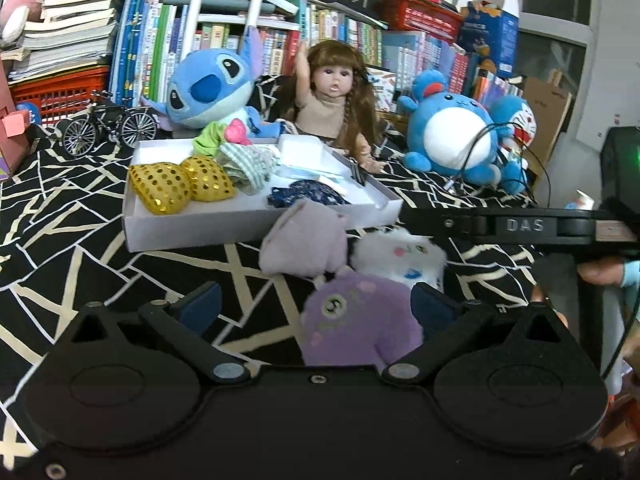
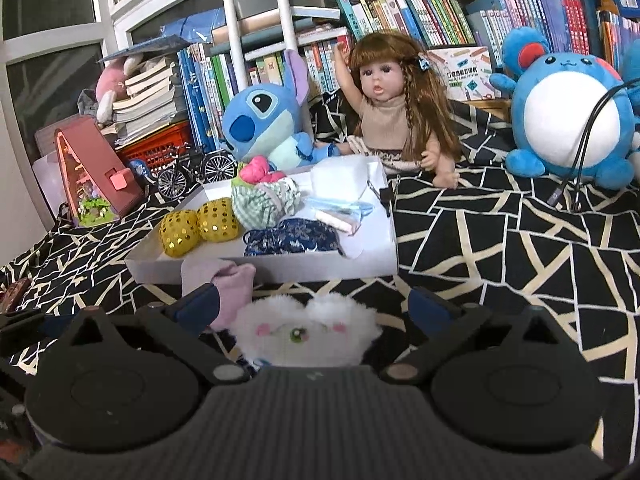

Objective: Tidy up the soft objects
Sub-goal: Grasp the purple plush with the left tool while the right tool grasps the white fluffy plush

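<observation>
Jaws of the left gripper (image 1: 316,300) stand released, with the purple plush (image 1: 356,316) lying between them, nearer the right finger, not pinched. Jaws of the right gripper (image 2: 314,308) likewise stand released, straddling the white fluffy plush (image 2: 306,332), which lies centred and close to the palm. Each gripper is thus already lined up on its own toy; the coming move appears to turn only on closing, since neither toy lies off to a side.

Left to right on the patterned cloth (image 2: 500,248) of the worktop: the grey-pink sock (image 1: 304,240), touching the near wall of the white tray (image 1: 192,236); the purple plush; the white fluffy plush (image 1: 400,256), just beside it on the right. No clear long axis shows on either plush.

The tray, just beyond the three loose items, holds, left to right: two gold sequined pouches (image 1: 180,186), a green-striped cloth bundle (image 1: 244,164) with a pink-and-green piece behind it, a dark blue patterned cloth (image 1: 308,196), and pale blue packets toward the far right corner.

Judgement: the loose items remain to be lifted into the tray.
</observation>
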A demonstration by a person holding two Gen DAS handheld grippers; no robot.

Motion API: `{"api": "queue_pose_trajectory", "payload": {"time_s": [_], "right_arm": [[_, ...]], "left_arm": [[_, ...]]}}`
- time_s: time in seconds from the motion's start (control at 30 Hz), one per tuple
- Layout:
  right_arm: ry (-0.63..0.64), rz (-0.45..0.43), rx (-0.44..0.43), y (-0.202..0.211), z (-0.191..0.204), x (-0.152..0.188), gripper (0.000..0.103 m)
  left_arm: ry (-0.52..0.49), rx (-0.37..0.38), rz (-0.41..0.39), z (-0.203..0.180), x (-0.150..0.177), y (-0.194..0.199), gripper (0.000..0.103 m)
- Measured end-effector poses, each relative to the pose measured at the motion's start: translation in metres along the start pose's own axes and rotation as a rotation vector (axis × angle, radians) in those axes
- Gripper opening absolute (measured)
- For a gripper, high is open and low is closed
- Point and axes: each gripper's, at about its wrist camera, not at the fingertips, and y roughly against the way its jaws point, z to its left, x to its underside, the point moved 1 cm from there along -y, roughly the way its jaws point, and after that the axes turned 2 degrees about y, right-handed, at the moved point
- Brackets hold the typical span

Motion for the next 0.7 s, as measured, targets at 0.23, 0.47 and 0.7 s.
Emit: {"api": "queue_pose_trajectory", "payload": {"time_s": [0.23,0.47,0.7], "right_arm": [[-0.011,0.022,-0.007,-0.003,-0.001,0.008,0.103],[-0.019,0.040,-0.017,-0.006,-0.001,0.014,0.103],[-0.026,0.055,-0.030,-0.011,0.001,0.017,0.103]], "left_arm": [[-0.023,0.032,0.013,-0.013,0.012,-0.001,0.101],[-0.016,0.044,0.027,-0.021,0.018,-0.009,0.101],[-0.003,0.047,0.037,-0.023,0.019,-0.015,0.101]]}}
